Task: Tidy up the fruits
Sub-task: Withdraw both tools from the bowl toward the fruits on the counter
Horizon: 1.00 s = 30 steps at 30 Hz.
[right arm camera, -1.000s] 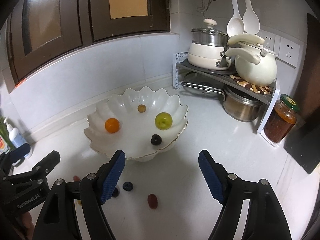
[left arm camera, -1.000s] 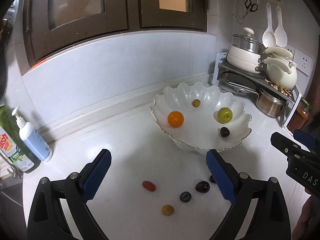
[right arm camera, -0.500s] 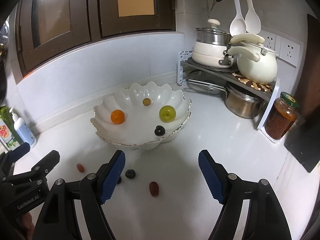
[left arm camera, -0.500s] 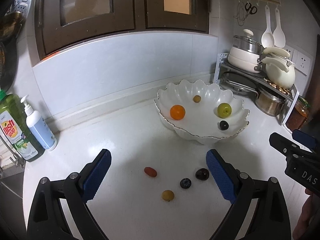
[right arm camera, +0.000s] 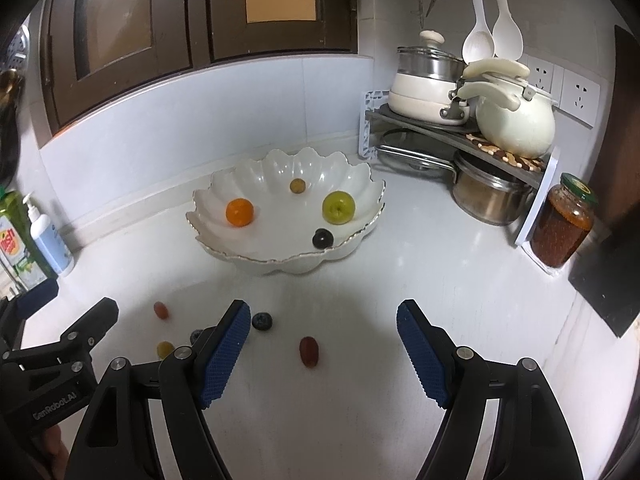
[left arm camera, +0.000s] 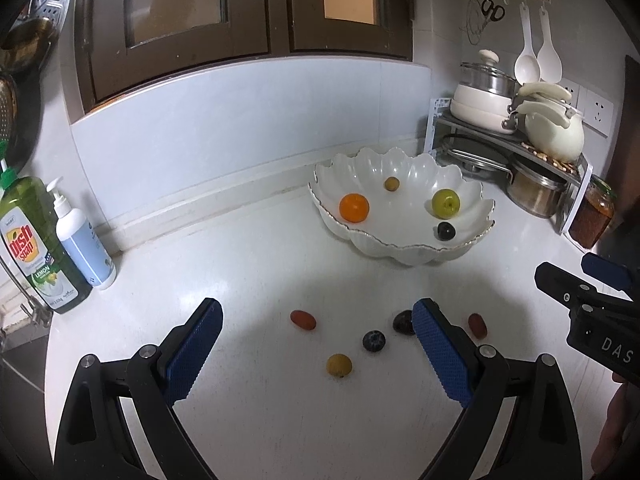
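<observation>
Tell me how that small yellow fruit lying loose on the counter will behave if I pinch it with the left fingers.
The yellow fruit looks round and smooth, so it will probably roll if a pad nudges it before both close. It is small against the open left gripper, so it likely weighs little. It may be soft-skinned; squeeze gently. The glossy counter offers little to stop it.

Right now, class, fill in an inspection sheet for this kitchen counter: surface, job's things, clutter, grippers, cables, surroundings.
Surface: white counter, bare between items.
Job's things: scalloped bowl holds orange, green fruit, two small ones; five small fruits loose, including yellow one.
Clutter: dish soap, pump bottle, jar.
Grippers: left gripper and right gripper open, empty.
Cables: nothing seen.
Surroundings: pot rack, wall sockets.
</observation>
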Motion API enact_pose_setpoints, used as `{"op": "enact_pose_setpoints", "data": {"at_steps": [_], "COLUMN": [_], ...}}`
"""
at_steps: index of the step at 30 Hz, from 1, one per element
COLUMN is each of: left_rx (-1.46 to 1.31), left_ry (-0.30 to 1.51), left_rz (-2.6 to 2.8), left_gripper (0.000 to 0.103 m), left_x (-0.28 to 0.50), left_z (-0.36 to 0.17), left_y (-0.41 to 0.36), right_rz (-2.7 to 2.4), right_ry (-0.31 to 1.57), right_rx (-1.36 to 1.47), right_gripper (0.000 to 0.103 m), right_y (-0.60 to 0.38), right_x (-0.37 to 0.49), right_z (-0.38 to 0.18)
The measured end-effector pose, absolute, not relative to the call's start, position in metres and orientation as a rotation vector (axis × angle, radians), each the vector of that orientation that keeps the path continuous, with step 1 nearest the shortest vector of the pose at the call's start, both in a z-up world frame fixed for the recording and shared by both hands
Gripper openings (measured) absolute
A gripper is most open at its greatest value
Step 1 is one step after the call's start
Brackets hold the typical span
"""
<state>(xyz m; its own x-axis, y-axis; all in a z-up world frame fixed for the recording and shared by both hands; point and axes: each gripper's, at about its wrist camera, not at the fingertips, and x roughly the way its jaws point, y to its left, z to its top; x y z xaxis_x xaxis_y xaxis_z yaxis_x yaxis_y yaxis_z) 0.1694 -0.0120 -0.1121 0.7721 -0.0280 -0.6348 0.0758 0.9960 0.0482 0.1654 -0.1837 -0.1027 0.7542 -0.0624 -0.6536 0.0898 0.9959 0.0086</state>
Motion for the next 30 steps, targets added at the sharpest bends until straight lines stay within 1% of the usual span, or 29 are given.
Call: {"op": "enact_pose_setpoints", "data": {"at_steps": [11,15,19,27,30], "left_rx": [0.122,0.126,0.129,0.134,0.134], "left_ry": [0.686,0.697,0.714,0.742,0.758], "left_rz": [-0.084,-0.097,-0.11,-0.128,-0.145], "left_gripper": [0.096,0.093,0.088,0.084,0.077], "left_x": [0.166,0.168,0.172,0.176,0.179], "left_z": [-0.126,-0.133,-0.14,-0.155,-0.162], "left_y": [-0.014,-0.014,-0.014,-0.013,-0.011], "right_rz": [-0.072,-0.058,-0.043,-0.001,0.02], "right_ry": [0.721,0.725,0.731,0.745,0.751], "right_rx": [0.014,-0.003,-0.015,-0.037,-0.049], "right_gripper": [0.076,0.076,0.076,0.076,0.076], "right_y": [-0.176,-0.173,-0.17,-0.165,-0.161], "right_x": [0.164,0.167,0.171,0.178,0.182], "right_z": [-0.116,-0.12,-0.125,-0.136,-0.14]}}
